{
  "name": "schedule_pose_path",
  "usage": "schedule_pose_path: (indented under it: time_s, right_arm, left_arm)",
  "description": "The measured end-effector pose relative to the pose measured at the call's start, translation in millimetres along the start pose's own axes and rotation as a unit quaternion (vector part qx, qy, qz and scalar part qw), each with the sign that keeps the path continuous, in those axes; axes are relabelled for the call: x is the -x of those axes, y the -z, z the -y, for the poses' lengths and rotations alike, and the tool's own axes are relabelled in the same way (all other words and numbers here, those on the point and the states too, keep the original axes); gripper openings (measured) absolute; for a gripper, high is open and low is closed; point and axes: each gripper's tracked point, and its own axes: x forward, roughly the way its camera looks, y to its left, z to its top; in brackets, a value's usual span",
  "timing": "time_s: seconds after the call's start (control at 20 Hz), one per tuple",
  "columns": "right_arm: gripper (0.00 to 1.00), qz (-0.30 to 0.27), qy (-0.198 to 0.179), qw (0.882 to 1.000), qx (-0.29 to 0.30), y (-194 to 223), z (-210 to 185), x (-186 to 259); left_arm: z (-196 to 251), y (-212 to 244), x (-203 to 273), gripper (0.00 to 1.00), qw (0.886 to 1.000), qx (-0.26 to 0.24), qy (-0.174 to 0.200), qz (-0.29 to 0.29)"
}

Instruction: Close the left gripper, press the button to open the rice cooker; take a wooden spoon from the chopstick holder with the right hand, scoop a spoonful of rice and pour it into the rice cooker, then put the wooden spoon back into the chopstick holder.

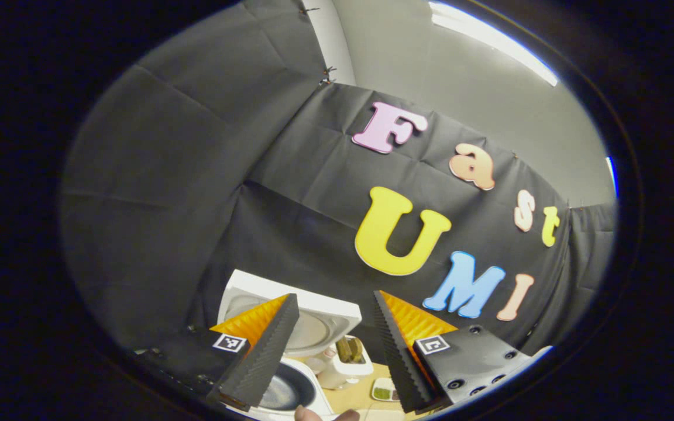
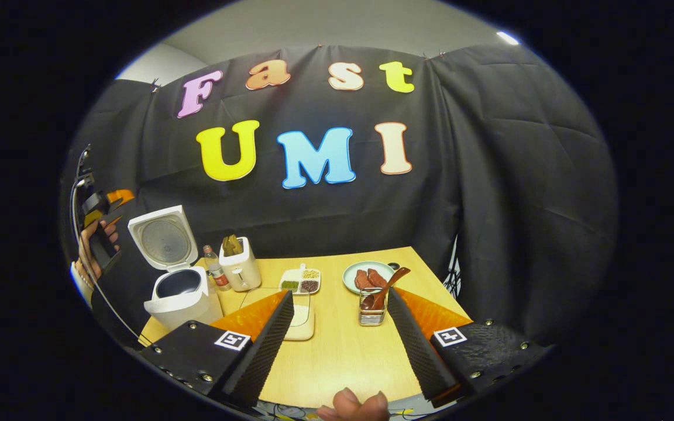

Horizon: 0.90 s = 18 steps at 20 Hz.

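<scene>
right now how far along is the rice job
Done: cooker lid is up, pot visible. In hand: nothing; right gripper open and empty, left gripper open. Spoon stands in holder. Whether rice was scooped can't be told.

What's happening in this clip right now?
A person holds a gripper in each hand at a wooden table. The rice cooker already stands with its lid up. The right gripper is open and empty, hovering over the table short of the holder, where the wooden spoon still sits. The left gripper is open, raised above the cooker. No rice has been scooped yet.
</scene>
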Motion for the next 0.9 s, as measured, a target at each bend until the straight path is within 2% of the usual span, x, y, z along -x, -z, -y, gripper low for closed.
schedule_pose_path:
  time_s: [0.15, 0.25, 0.3, 0.35, 0.45, 0.5, 0.55, 0.6, 0.7, 0.85, 0.9]
  right_arm:
    - [0.98, -0.009, 0.004, 1.0, 0.012, 7, -9, 7]
    - [0.98, -0.021, 0.004, 1.0, 0.019, 15, -15, 10]
    - [0.98, -0.024, 0.003, 0.999, 0.023, 17, -17, 11]
    - [0.98, -0.027, 0.005, 0.999, 0.029, 18, -16, 11]
    - [0.98, -0.035, 0.006, 0.999, 0.033, 24, -17, 12]
    - [0.98, -0.037, 0.006, 0.999, 0.032, 24, -19, 11]
    - [0.98, -0.041, 0.006, 0.999, 0.029, 26, -19, 11]
    - [0.98, -0.044, 0.004, 0.999, 0.025, 27, -20, 9]
    - [0.98, -0.054, -0.003, 0.998, 0.014, 32, -26, 9]
    - [0.98, -0.062, -0.014, 0.998, 0.005, 35, -36, 7]
    - [0.98, -0.059, -0.017, 0.998, 0.006, 34, -38, 7]
  left_arm:
    - [-17, 7, -67, 0.9, 0.999, -0.026, -0.04, -0.019]
    - [-21, 22, -106, 0.9, 0.995, -0.068, -0.057, -0.037]
    - [-23, 32, -123, 0.89, 0.992, -0.096, -0.064, -0.05]
    - [-26, 40, -135, 0.82, 0.988, -0.121, -0.072, -0.063]
    - [-34, 61, -145, 0.82, 0.977, -0.171, -0.095, -0.088]
    - [-37, 70, -148, 0.89, 0.969, -0.196, -0.113, -0.099]
    - [-41, 69, -150, 0.82, 0.963, -0.224, -0.117, -0.094]
    - [-41, 67, -155, 0.84, 0.96, -0.237, -0.116, -0.093]
    - [-39, 67, -158, 0.85, 0.96, -0.235, -0.116, -0.103]
    - [-37, 76, -148, 0.84, 0.964, -0.195, -0.121, -0.137]
    - [-38, 78, -146, 0.87, 0.963, -0.197, -0.116, -0.142]
